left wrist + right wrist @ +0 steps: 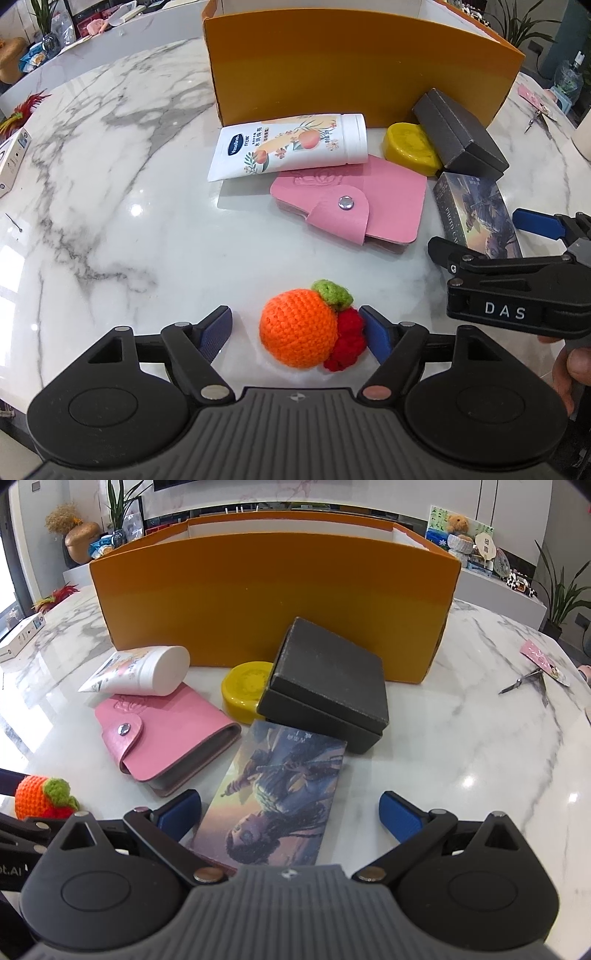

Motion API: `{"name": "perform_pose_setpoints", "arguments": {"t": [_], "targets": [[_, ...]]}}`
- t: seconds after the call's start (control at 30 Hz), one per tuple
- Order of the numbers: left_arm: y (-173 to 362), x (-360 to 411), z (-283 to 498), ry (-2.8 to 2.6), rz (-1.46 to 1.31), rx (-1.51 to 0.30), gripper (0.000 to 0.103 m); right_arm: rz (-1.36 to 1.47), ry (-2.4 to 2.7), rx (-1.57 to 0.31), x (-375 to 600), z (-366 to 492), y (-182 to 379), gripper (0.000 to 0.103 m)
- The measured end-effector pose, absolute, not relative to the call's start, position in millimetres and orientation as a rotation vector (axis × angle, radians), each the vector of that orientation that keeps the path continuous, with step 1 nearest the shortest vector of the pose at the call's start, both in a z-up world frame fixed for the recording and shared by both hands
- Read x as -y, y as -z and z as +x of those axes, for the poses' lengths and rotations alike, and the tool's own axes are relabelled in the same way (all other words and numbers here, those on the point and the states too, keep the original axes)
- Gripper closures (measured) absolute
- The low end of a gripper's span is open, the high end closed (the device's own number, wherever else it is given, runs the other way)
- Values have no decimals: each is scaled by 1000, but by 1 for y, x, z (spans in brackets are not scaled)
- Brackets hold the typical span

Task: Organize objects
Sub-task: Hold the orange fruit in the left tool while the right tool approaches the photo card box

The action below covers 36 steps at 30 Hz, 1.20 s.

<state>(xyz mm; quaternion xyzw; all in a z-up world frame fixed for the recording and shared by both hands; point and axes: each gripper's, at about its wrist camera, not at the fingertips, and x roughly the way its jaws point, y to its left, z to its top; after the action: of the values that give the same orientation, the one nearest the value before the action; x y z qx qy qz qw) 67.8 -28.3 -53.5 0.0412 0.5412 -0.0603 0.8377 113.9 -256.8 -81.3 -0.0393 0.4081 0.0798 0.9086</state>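
Yarn orange (298, 328) sat right between my wide left tongs (295, 332), untouched on the left, while my wide right tongs (290, 814) straddled the long picture box (273, 797).

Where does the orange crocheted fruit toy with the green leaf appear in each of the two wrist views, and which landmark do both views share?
Left wrist view: the orange crocheted fruit toy lies on the marble table, low in the centre, between the open fingers of the left gripper.
Right wrist view: the toy sits at the far left edge, partly hidden.
Shared landmark: the pink snap-button card wallet before the orange box.
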Motion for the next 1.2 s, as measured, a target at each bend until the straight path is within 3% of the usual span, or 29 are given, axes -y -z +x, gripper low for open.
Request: {"name": "perform_pose_setpoints", "arguments": {"t": [1.2], "targets": [[53, 31, 61, 101, 70, -1121, 9, -69, -144, -803, 257, 103, 86, 1]]}}
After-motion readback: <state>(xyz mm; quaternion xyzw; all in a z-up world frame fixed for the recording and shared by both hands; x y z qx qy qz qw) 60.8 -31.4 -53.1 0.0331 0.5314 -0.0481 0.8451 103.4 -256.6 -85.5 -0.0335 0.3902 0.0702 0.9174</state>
